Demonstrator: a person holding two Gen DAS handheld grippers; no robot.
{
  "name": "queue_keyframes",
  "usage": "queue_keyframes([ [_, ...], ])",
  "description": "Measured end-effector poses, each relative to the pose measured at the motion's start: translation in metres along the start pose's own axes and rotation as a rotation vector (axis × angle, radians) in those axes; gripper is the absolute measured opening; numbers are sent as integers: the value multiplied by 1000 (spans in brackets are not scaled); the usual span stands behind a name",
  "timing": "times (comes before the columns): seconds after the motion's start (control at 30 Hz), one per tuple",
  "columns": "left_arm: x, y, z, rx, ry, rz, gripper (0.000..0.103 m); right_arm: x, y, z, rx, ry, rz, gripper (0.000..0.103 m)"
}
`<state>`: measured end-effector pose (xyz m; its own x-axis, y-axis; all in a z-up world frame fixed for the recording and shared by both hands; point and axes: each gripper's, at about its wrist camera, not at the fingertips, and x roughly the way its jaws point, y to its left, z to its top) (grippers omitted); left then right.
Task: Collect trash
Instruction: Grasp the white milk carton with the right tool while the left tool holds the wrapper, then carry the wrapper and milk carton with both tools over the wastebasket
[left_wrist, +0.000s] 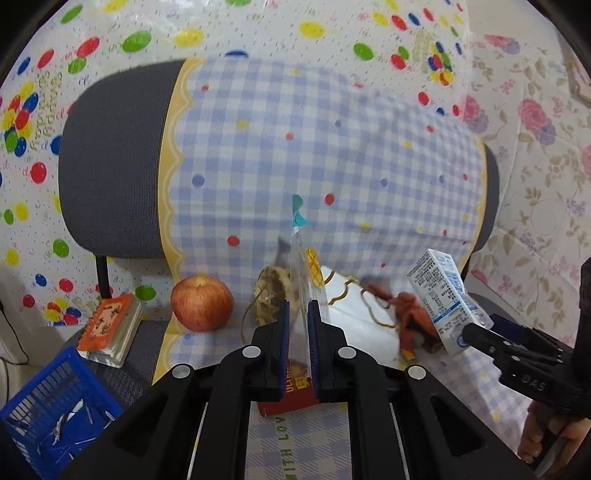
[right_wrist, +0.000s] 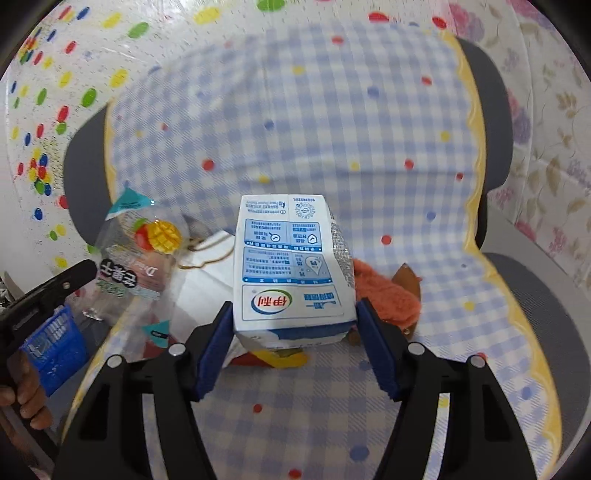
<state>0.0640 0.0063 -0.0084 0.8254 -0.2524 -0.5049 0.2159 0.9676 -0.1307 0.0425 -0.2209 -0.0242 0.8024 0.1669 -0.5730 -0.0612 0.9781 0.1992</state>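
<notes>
Checked cloth (left_wrist: 332, 147) reads "WITH LOV"; milk carton (right_wrist: 291, 269) shows Yili logo.

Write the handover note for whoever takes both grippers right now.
Left gripper: shut on the clear snack bag, held upright above the chair.
Right gripper: holds the milk carton between its pads, lifted off the checked cloth.
Blue basket: lower left beside the chair, already holding small scraps.
Done: both pieces picked up.
Left: probably drop both in the basket. The apple, notebook and orange plush remain on the chair.
</notes>
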Motion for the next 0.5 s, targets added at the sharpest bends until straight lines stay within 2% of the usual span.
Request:
queue_keyframes([
  [0.17,-36,-19,4,33,-55,-41,10,-52,0,-7,8,-27,-9,66],
  [0.5,-70,-75,-30,116,-40,-142,10,-127,-14,-50,37,-49,-105,66],
])
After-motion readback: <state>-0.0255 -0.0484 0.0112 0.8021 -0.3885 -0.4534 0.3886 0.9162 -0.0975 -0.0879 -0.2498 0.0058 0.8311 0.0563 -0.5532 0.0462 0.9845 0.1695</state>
